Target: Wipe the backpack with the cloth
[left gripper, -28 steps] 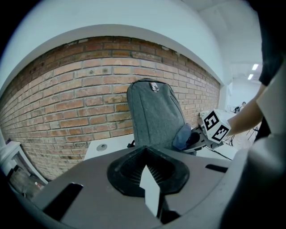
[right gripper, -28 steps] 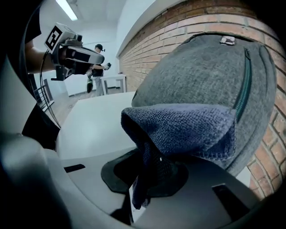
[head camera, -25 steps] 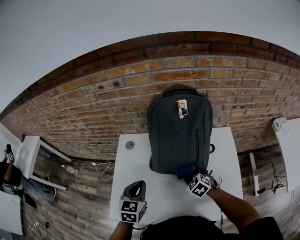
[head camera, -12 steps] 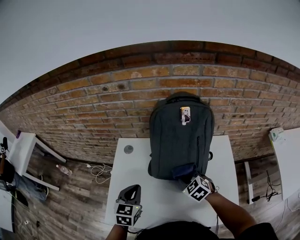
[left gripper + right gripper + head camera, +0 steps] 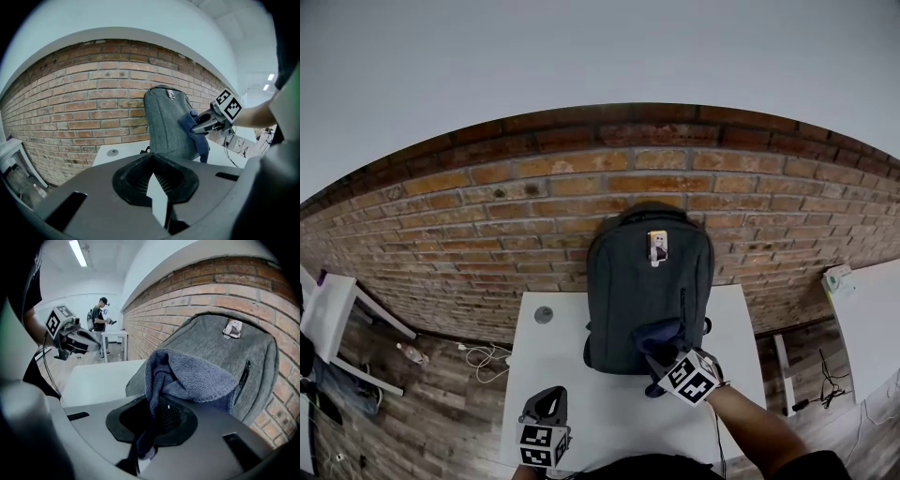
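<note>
Right gripper (image 5: 664, 354), clamped on the blue cloth (image 5: 653, 334), has slid higher up the backpack (image 5: 633, 277) front; left gripper (image 5: 547, 401) sits pinched shut, empty, over the table (image 5: 741, 319).

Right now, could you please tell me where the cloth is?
In the head view, the cloth is clamped in the right gripper, against the lower front of the backpack, which stands on the table.

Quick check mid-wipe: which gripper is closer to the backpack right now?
Right. The right gripper holds the cloth against the lower front of the backpack. The left gripper hangs by the near edge of the table, apart from the backpack, with nothing between its jaws.
</note>
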Action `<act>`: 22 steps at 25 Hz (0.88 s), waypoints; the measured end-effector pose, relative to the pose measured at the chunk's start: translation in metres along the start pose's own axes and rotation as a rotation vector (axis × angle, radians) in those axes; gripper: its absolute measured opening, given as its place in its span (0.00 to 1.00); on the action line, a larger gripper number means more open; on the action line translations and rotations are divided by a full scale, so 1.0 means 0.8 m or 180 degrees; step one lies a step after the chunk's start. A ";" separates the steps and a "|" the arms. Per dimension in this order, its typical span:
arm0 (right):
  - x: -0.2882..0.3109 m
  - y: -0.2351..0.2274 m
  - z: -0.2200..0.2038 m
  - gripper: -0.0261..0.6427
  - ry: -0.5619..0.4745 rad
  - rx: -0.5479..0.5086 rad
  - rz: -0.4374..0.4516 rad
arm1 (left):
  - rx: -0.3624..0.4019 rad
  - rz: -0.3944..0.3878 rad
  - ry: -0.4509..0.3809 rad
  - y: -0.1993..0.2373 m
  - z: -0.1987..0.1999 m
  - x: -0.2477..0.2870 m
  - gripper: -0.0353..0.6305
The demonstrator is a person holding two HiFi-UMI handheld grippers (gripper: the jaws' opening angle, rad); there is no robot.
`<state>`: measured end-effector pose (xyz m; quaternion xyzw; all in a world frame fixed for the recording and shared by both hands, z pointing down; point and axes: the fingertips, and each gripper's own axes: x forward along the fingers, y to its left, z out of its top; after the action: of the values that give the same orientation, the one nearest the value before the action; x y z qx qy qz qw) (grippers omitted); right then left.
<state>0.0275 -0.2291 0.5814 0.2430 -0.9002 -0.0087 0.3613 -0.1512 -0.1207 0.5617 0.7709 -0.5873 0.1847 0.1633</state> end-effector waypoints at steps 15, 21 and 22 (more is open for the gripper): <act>-0.018 -0.128 0.084 0.10 -0.0172 -0.0183 -0.0501 | -0.0116 0.0047 -0.0032 0.011 -0.005 0.004 0.05; -0.017 -0.161 0.103 0.10 -0.0213 -0.0158 -0.0630 | -0.0118 0.0029 -0.0011 0.012 -0.010 0.005 0.05; -0.018 -0.168 0.108 0.10 -0.0233 -0.0156 -0.0669 | -0.0114 0.0031 -0.0005 0.012 -0.011 0.004 0.05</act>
<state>0.0375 -0.3550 0.4826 0.3266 -0.8818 -0.0775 0.3312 -0.1606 -0.1217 0.5712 0.7651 -0.5945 0.1743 0.1757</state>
